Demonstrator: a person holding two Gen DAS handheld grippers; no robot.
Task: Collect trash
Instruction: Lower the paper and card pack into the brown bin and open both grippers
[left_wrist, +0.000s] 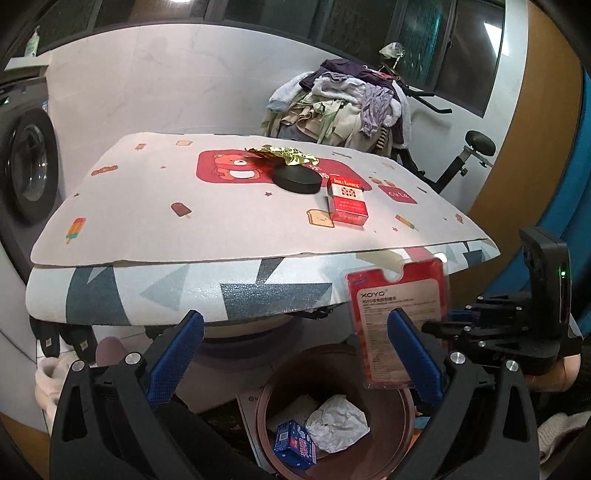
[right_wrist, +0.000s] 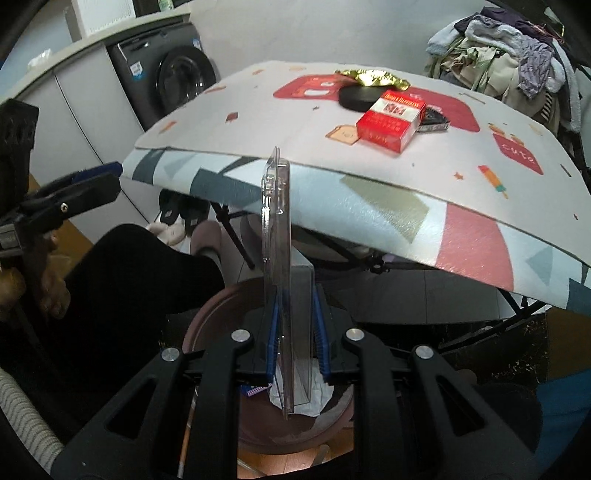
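The clear plastic blister pack (right_wrist: 277, 280) is hanging above the brown trash bin (left_wrist: 406, 417), the right gripper (right_wrist: 295, 354) pinching it edge-on. Crumpled paper (left_wrist: 338, 421) and a blue carton (left_wrist: 295, 443) are lying inside the bin. The left gripper (left_wrist: 291, 354) is hovering beside it, jaws spread, gripping nothing.

A clear plastic blister pack (right_wrist: 277, 258) with a red card stands upright above the brown bin (left_wrist: 404, 413). Crumpled paper (left_wrist: 336, 424) and a blue carton (left_wrist: 295, 445) lie inside the bin.

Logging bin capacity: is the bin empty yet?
Not empty: the bin holds crumpled paper and a blue carton.
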